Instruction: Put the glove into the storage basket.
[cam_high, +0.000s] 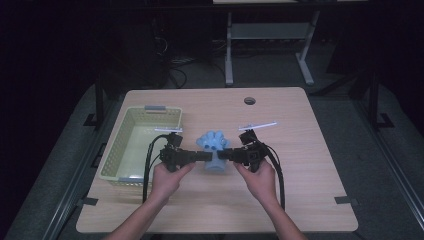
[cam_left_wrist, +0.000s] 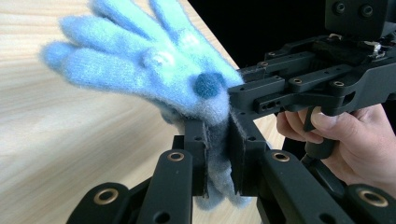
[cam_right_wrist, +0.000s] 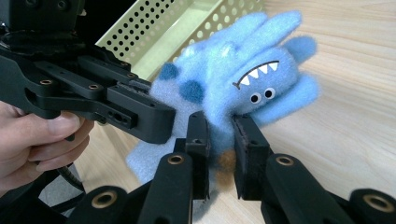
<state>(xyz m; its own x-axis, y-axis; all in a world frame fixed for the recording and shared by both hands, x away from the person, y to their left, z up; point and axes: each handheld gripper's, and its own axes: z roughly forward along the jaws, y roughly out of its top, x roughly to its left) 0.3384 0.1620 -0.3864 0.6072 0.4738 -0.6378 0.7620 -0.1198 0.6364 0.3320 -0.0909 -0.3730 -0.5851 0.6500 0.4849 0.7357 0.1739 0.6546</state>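
Blue fuzzy monster glove (cam_high: 214, 150) held up just above the wooden table (cam_high: 300, 165), mid-table, between the two grippers, just right of the pale green perforated basket (cam_high: 131, 145).

Left gripper (cam_high: 202, 156) coming in from the left, jaws clamped on the glove's cuff edge; in the left gripper view (cam_left_wrist: 217, 158) grey-blue fabric pinched flat between the two pads, glove fingers (cam_left_wrist: 112, 51) fanning up and left over the table, dark blue spot (cam_left_wrist: 208, 84) just above the jaws.

Right gripper (cam_high: 225, 155) coming in from the right, jaws closed on the opposite side of the same glove; in the right gripper view (cam_right_wrist: 219, 154) fabric squeezed between pads, monster face with white teeth (cam_right_wrist: 256, 72) and two googly eyes (cam_right_wrist: 261, 95) right above the jaw tips.

Both grippers tip to tip, nearly touching across the glove. Left hand (cam_high: 167, 180) and right hand (cam_high: 259, 181) wrapped round the handles, cables trailing back toward the near table edge. Basket interior looks bare where visible. White strip (cam_high: 257, 125) lying on the table beyond the right gripper.
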